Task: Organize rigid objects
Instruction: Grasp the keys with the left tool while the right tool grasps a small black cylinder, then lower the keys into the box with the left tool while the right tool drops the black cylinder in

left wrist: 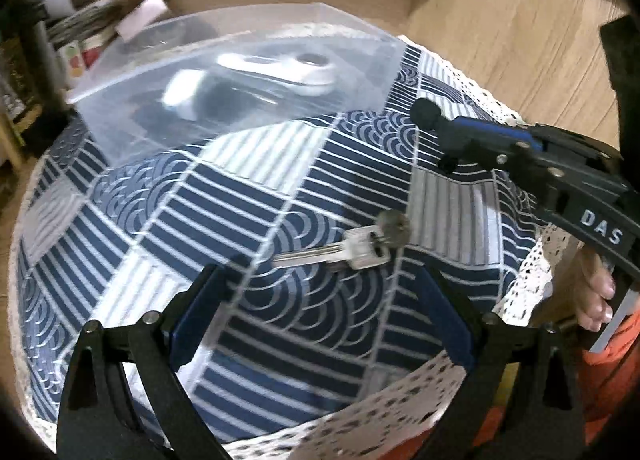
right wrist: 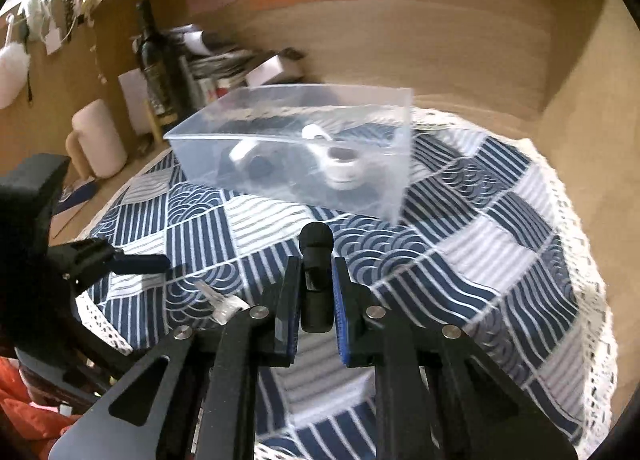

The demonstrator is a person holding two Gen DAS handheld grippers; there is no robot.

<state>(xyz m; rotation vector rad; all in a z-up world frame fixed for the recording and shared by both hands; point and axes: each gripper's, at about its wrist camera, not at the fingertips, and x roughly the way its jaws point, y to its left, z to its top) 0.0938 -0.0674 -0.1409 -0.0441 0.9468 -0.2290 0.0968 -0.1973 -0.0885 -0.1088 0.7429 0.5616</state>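
a counter draped in a blue-and-white patterned cloth with lace trim (right wrist: 500,220) carries a clear rectangular plastic bin (right wrist: 296,148) already holding small items, well ahead of both jaws. the right gripper (right wrist: 316,280) pinches a black cylindrical plug-like object (right wrist: 316,260), seemingly mid-carry; next comes release over the bin. the left gripper (left wrist: 320,300), jaws spread, hovers just short of a silver metal key (left wrist: 344,250).
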